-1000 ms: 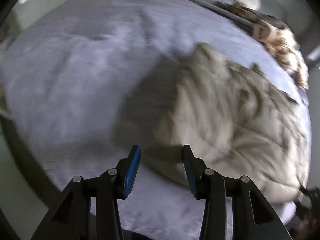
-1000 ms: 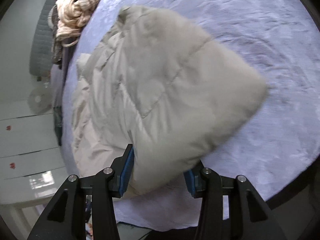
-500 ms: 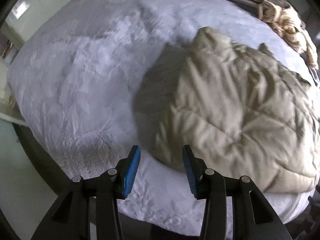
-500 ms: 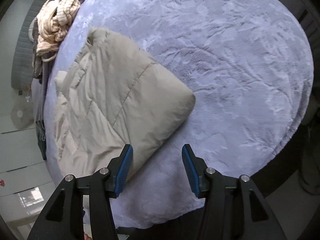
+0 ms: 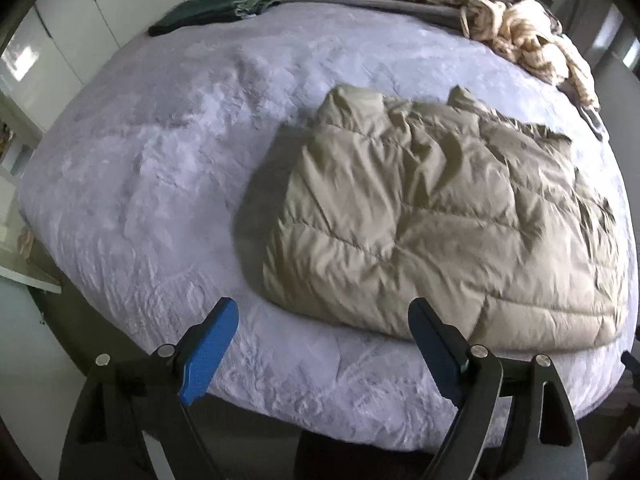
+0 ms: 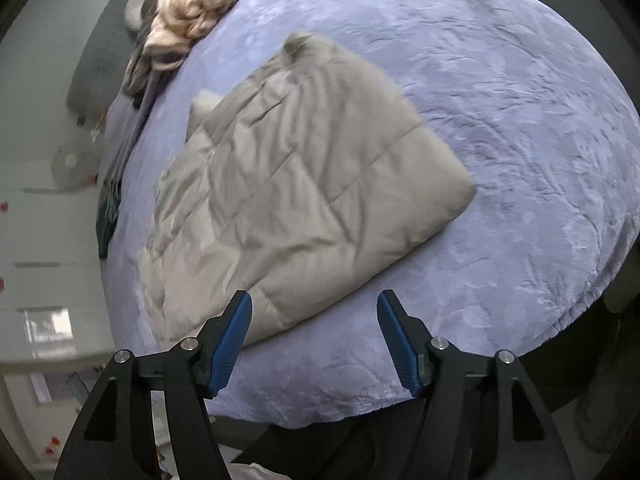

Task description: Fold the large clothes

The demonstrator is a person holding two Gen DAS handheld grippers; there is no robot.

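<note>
Folded jacket (image 5: 432, 224) on bed (image 5: 160, 184), clothes pile (image 5: 520, 36) behind it

- Left gripper (image 5: 322, 344): two matte black angular arms, each with a triangular cut-out and silver round screws.
- Its fingers (image 5: 208, 350) wear bright blue ribbed pads.
- Right gripper (image 6: 314, 338): same black frame, silver screws, blue textured pads (image 6: 230, 340).
</note>
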